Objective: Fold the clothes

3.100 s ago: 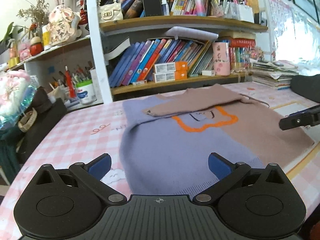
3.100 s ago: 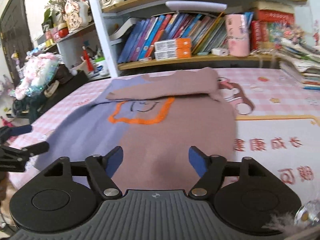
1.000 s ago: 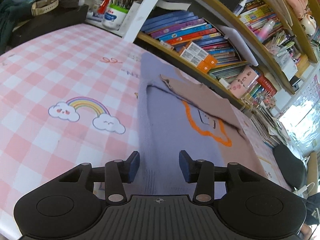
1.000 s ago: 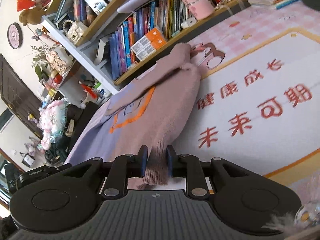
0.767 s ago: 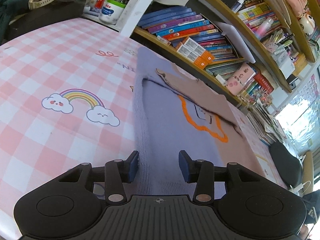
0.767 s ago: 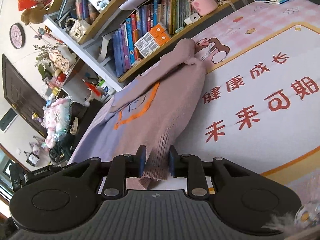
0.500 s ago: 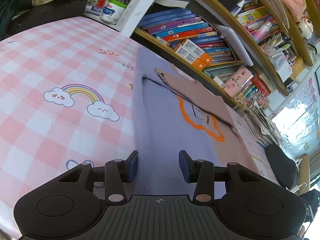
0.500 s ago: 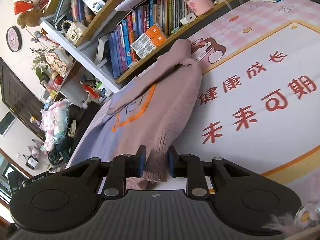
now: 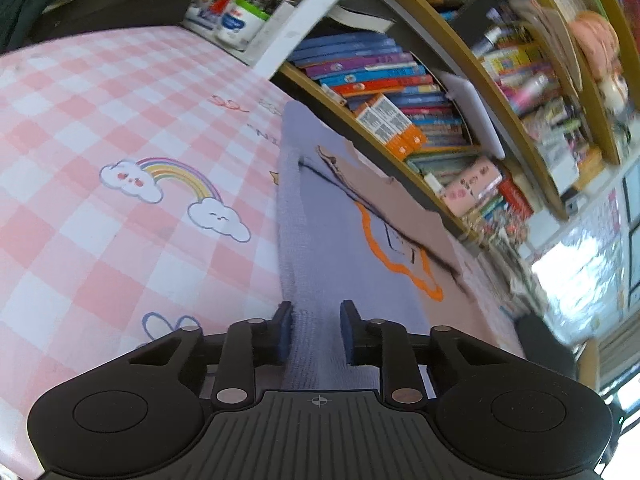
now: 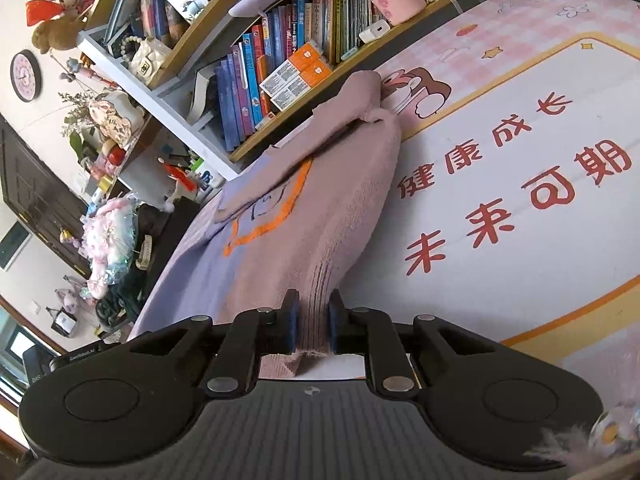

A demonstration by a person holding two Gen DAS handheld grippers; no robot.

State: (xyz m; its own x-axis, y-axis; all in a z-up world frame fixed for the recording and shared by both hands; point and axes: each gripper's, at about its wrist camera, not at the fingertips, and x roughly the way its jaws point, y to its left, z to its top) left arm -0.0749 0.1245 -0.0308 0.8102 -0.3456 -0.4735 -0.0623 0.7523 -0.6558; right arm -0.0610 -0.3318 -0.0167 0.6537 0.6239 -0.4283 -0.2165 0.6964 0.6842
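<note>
A sweater, lavender (image 9: 340, 232) on one half and mauve (image 10: 320, 216) on the other, lies flat on the table with an orange outline on its chest. A mauve sleeve (image 10: 340, 112) is folded across the top. My left gripper (image 9: 316, 332) is at the lavender hem corner; its jaws are closing and the ribbed hem fills the gap between the pads. My right gripper (image 10: 312, 326) is at the mauve hem corner, jaws closing, pads pinching the bunched hem.
A pink checked tablecloth (image 9: 100, 240) lies left of the sweater. A white mat with red characters (image 10: 520, 200) lies to its right. Bookshelves (image 9: 400, 92) full of books stand along the table's far edge. Bags and clutter (image 10: 108, 240) sit off the left end.
The left jaws have narrowed around the lavender hem and that view has rolled slightly. The right jaws have tightened on the mauve hem, which now stands gathered between the pads.
</note>
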